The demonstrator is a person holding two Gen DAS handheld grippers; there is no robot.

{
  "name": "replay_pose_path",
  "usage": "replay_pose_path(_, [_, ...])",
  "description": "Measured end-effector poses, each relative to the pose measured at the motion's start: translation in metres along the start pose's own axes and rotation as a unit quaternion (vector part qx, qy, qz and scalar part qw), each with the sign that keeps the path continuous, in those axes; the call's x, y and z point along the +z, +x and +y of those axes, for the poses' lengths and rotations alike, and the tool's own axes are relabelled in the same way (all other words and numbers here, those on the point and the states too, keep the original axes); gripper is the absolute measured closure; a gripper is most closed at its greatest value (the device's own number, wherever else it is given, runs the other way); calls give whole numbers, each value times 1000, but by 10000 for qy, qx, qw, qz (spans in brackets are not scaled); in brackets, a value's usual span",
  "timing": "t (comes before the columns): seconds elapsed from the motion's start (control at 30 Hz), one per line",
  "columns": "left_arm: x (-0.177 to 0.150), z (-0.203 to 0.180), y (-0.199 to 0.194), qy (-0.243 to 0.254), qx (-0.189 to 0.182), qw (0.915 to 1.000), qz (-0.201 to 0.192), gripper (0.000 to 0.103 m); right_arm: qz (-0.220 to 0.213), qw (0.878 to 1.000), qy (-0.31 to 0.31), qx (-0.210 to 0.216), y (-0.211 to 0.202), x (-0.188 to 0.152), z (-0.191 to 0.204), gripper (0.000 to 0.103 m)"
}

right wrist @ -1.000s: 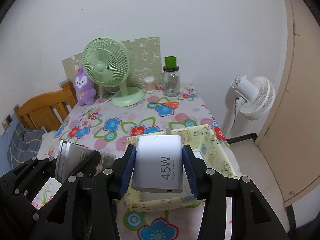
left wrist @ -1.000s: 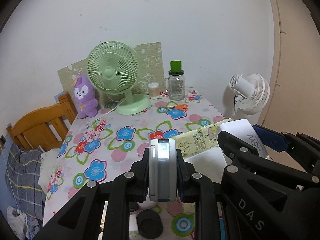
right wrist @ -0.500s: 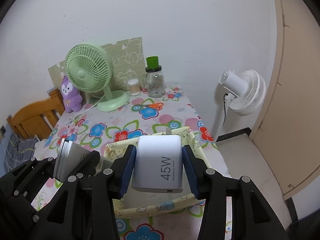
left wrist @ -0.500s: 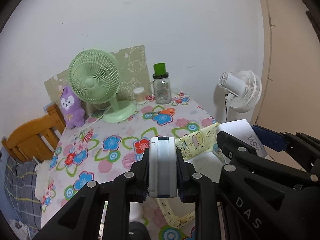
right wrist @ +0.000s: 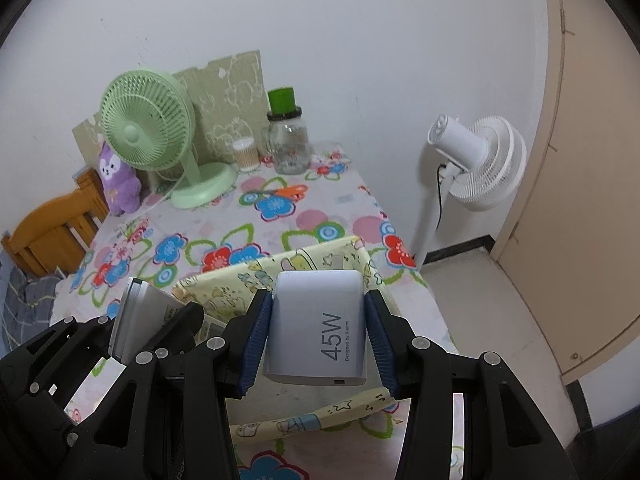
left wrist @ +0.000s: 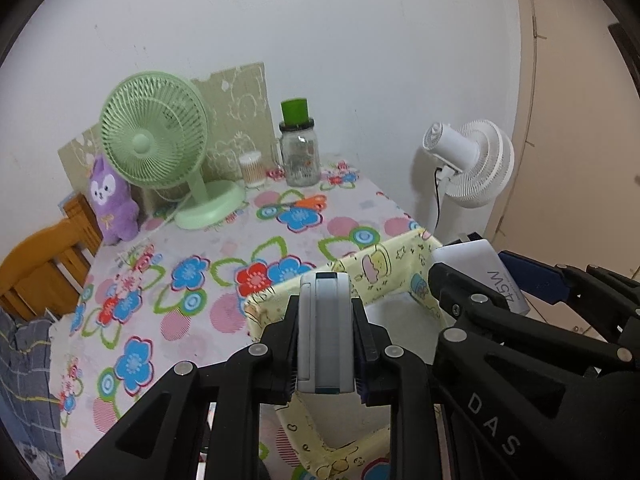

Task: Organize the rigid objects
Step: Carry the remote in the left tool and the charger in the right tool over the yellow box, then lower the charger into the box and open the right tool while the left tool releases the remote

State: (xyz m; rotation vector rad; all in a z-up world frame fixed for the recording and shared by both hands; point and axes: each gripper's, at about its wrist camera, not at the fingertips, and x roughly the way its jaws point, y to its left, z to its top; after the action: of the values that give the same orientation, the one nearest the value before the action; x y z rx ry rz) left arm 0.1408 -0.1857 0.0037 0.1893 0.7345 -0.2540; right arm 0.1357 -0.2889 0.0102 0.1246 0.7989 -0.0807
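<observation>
Your left tongs [left wrist: 326, 344] are pinching a slim grey device [left wrist: 325, 332] edge-on, its narrow side facing the camera; I cannot tell what kind of device it is. Your right tongs [right wrist: 316, 340] are pinching a white 45W charger [right wrist: 318, 328] between their blue pads, the printed face turned up toward the lens.

You are holding both pieces over a yellow fabric bin [right wrist: 256, 276] with cartoon prints, which is sitting at the near right corner of the desk [left wrist: 224, 240]. The charger is hanging above the bin's right half, and the grey device is hanging above the bin's left wall. Neither piece is touching the bin as far as the views are showing. In the left wrist view the charger is also showing at the right, just past the bin's far right corner, with your right tongs crossing in front.

The desk is wearing a flowered cloth. Along its far edge a green desk fan [left wrist: 154, 148] is standing, with a purple plush toy [left wrist: 112, 200] at the far left corner beside it. A small tub of cotton swabs [left wrist: 252, 166] and a glass jar with a green lid [left wrist: 298, 148] are standing to the right of the fan, against a patterned board [left wrist: 236, 108] that is leaning on the wall.

A white pedestal fan [right wrist: 476, 164] is standing on the floor beyond the desk's right edge, and a wooden chair [left wrist: 44, 264] is sitting off the left edge.
</observation>
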Motion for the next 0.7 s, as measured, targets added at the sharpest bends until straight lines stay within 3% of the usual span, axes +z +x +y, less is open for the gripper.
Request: replay_pose_path(0.7, [-9,12,51,-78,358,9986,375,77,691,9974,106,159,69,-1,6,52])
